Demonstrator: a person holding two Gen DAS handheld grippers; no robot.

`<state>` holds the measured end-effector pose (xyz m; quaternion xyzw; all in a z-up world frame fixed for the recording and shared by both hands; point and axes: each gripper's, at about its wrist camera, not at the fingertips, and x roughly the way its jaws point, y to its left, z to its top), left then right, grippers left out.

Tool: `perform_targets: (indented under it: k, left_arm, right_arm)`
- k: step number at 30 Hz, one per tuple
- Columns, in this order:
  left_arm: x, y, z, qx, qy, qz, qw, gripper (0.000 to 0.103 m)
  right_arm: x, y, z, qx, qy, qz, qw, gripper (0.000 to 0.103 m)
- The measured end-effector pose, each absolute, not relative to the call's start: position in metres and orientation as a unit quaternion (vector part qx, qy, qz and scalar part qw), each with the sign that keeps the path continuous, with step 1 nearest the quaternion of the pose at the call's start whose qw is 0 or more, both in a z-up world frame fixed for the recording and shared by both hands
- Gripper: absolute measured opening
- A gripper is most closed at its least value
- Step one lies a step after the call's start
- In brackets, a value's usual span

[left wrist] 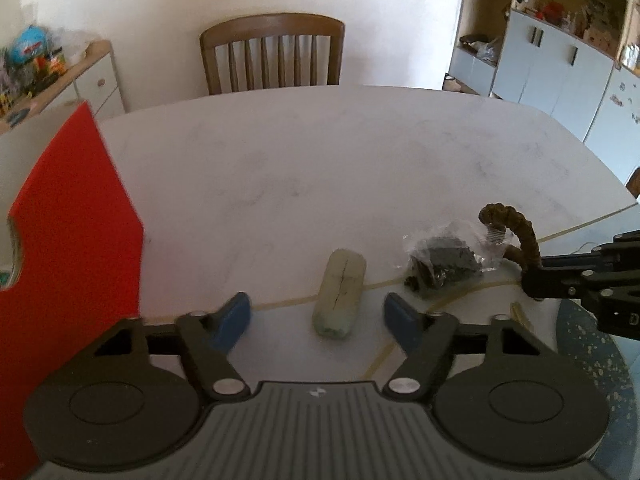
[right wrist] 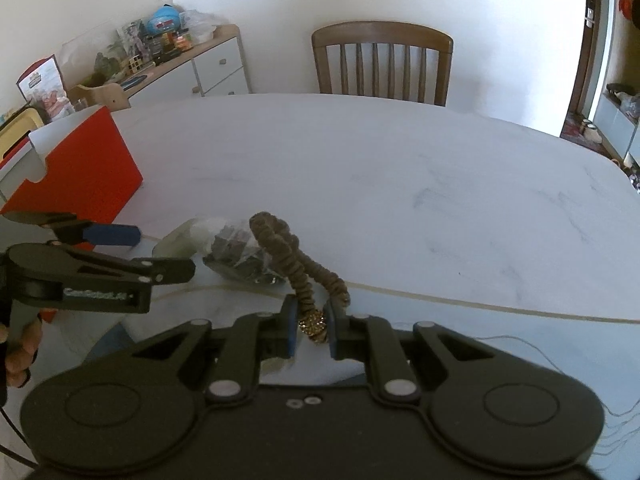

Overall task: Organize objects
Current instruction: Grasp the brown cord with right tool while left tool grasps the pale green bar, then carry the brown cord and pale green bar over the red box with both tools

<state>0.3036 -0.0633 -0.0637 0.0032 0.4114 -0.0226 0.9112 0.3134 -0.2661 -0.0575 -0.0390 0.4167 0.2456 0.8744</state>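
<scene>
White marbled desk (left wrist: pixel 320 160) with thin tan lines, wooden chair (left wrist: pixel 273 54) at its far edge, white wall behind. Pale roll (left wrist: pixel 339 293) lies on the desk, long axis pointing toward the chair, between the left tool's (left wrist: pixel 318 320) released blue pads. Right of the roll, the right tool (right wrist: pixel 311 325) is clenched on a brown scrunchie (right wrist: pixel 292 260) sticking up, beside a plastic bag (left wrist: pixel 448 262). Red box (left wrist: pixel 72 216) left.

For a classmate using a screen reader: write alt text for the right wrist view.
The right gripper is shut on a brown scrunchie above a white table. The left gripper is beside a plastic bag, near a red box.
</scene>
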Motion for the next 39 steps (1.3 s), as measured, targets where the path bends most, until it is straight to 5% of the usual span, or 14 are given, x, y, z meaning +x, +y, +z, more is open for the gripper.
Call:
perform_targets:
  k: [7,39]
  left_arm:
    - [0.307,-0.069,-0.058,0.011,0.411,-0.029,0.911,0.021]
    - [0.209,-0.011,0.057,-0.056,0.352,-0.026,0.934,0.020]
  right_arm:
    - [0.310,-0.269,-0.048,-0.023,0.410,0.252,0.876,0.014]
    - [0.239,-0.214,0.065,-0.024,0.328,0.319,0.889,0.014]
